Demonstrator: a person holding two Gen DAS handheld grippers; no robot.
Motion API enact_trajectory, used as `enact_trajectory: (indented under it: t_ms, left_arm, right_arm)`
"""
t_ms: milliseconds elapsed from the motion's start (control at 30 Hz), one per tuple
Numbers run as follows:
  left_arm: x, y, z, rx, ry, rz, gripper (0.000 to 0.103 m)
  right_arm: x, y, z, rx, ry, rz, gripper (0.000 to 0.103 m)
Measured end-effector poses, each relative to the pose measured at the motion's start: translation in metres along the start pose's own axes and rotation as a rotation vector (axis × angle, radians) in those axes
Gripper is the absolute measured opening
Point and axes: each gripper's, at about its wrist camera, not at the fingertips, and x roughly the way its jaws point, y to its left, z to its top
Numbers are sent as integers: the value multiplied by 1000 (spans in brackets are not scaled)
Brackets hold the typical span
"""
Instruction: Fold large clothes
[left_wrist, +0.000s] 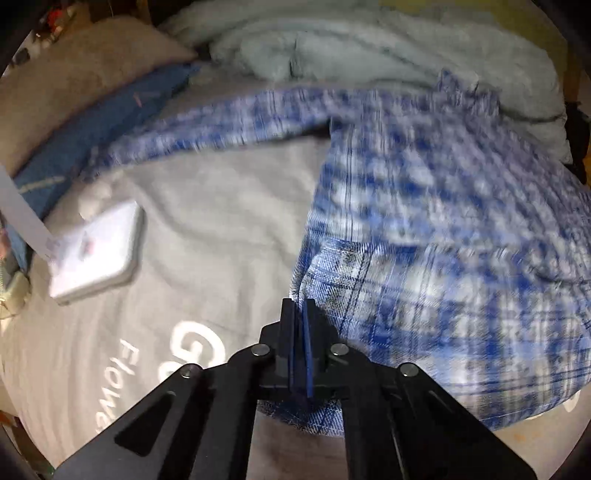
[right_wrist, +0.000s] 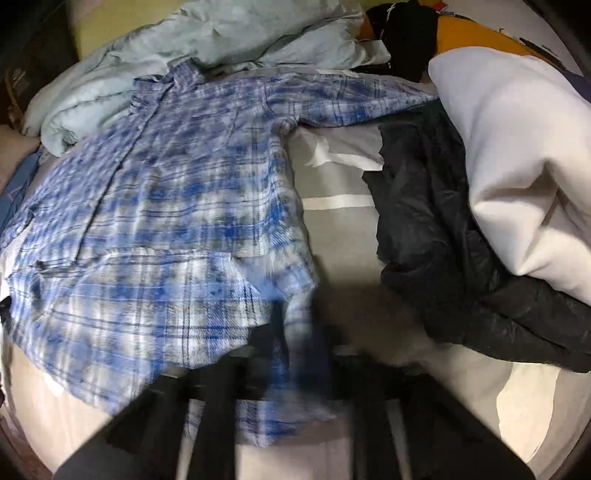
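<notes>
A blue and white plaid shirt (left_wrist: 424, 229) lies spread on the grey bed cover (left_wrist: 203, 221), collar toward the far side, one sleeve stretched left. My left gripper (left_wrist: 300, 310) is shut on the shirt's near hem corner, and a blue strip of cloth shows between its black fingers. In the right wrist view the same shirt (right_wrist: 166, 221) fills the left half, its other sleeve reaching right. My right gripper (right_wrist: 295, 332) is blurred at the bottom; the shirt's near edge hangs down between its dark fingers, which look shut on it.
A white flat box (left_wrist: 96, 251), a blue pillow (left_wrist: 110, 110) and a beige pillow (left_wrist: 74, 62) lie to the left. A pale blue duvet (right_wrist: 184, 48) is bunched behind the shirt. A black puffy jacket (right_wrist: 443, 240) and a white garment (right_wrist: 517, 166) lie to the right.
</notes>
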Motion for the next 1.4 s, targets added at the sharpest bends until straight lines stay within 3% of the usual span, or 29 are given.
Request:
enact_trajectory:
  t_ms: [100,200,300,367,400,467,533,600,633,667,733,800,867,900,967,1067,1200,1267,1367,1400]
  left_arm:
    - [-28,2,7,-24,-92,-8,4]
    - [-35,4,11,-49,-118,28,4]
    - [-17,7,9,-68,-55,111,0]
    - [-2,7,3,-30,-19,251,0]
    - [4,10,0,-29,11,244,0]
    - [8,20,-4,-100,65,134,0]
    - [-2,23,-2,-137,42,65,0]
    - [-22,13,1,-97,-37,60,0]
    - [-33,6,2,-71,-83,40,1]
    - [-43,-2,2,-47,-118,1,6]
    - [-55,-17,0,-2,-147,-100,25]
    - [-60,-31,-4,31,-142,-167,59]
    - [-55,-44,-8,42,-92,-199,75]
    - [-49,-49,-10,40,-62,-206,76]
    - [-35,-58,-17,39,1,-198,76]
    - [-5,-66,-30,71,125,-74,79]
    - [-13,-65,-37,97,112,31,82]
    - [-12,-54,-42,61,118,53,84]
    - [-15,-46,-44,13,117,76,83]
    - [-19,-48,-44,18,99,70,78]
  right_arm:
    - [-38,6,4,-18,-201,-3,3]
    - [-55,7,8,-3,-303,-65,3]
    - [-34,3,9,24,-227,-107,3]
    - [-13,4,7,-7,-158,-175,3]
    - [-3,5,6,-28,-100,-173,3]
    - [7,6,2,-18,-32,-155,4]
    - [-4,10,1,-16,-76,-134,7]
    - [-25,19,2,-42,-165,-107,28]
    - [-34,21,0,-46,-206,-109,50]
    - [-46,25,-2,-51,-255,-107,61]
    - [-65,32,-9,-67,-308,-59,65]
    - [-69,36,-11,-69,-289,4,82]
    - [-65,44,-17,-67,-228,103,92]
    - [-57,50,-21,-69,-171,154,93]
    - [-38,65,-27,-83,-98,177,93]
    - [-26,86,-36,-122,-90,127,93]
    - [12,106,-47,-205,75,63,93]
    - [8,106,-51,-234,30,51,96]
    - [4,100,-53,-228,52,80,97]
    - [2,97,-52,-219,59,88,97]
